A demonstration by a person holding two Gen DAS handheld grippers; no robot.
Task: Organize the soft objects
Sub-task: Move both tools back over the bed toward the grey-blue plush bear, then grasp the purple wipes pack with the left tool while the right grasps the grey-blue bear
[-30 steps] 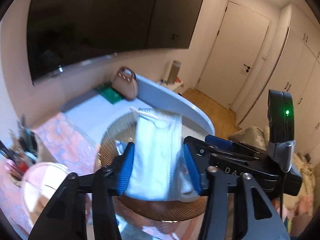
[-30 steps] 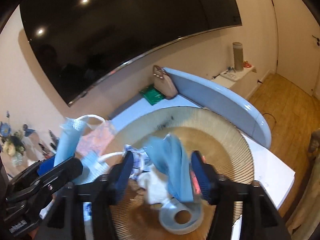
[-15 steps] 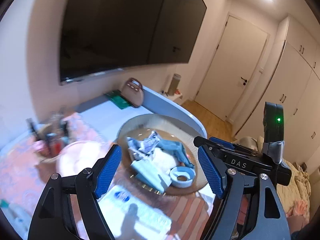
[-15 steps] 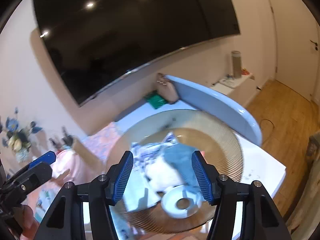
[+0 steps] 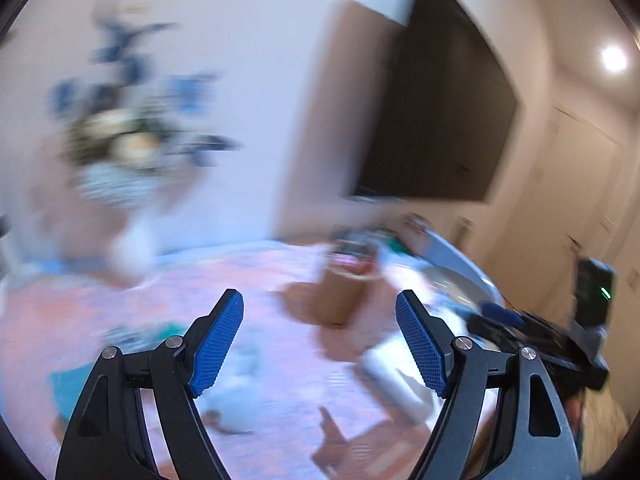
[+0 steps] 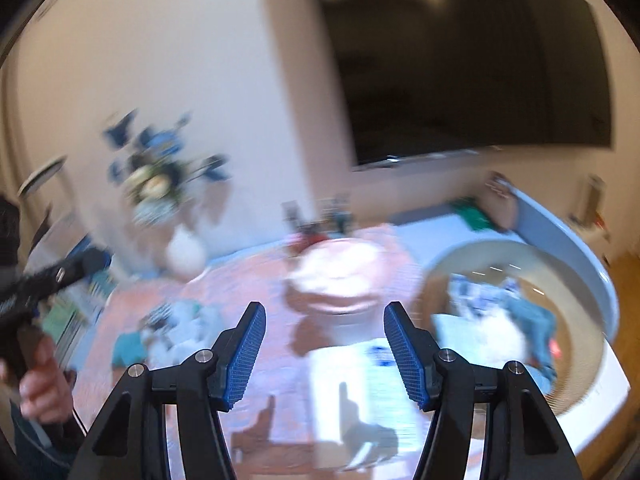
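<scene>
Item: scattered soft articles, pale and teal [image 6: 168, 332], blurred beyond identification. They are seen lying on the pink patterned tablecloth [image 6: 248, 296], to the left of the round pink bowl [image 6: 340, 280], which is taken as the landmark.

Item: large round ribbed tan tray [image 6: 500, 252], set to the right of the pink bowl. A heap of blue and white soft pieces [image 6: 508, 312] is held in it.

Item: flat white packet with blue print [image 6: 360, 384], lying just in front of the pink bowl, between the loose articles and the tray.

Item: left gripper [image 5: 319, 344], blue-padded. Its jaws are held well apart, having just been opening, and nothing is carried between them. In the right wrist view it is found far left of the bowl, above the loose articles.

Item: right gripper [image 6: 325, 354], blue-padded. Its jaws are also apart, lately widened, with nothing held. It is aimed at the ground just in front of the bowl.

Governing relation: the loose articles lie left of the bowl and the tray right of it. The left gripper is judged the nearer for the next pick. No long axis can be read from the smeared articles.
</scene>
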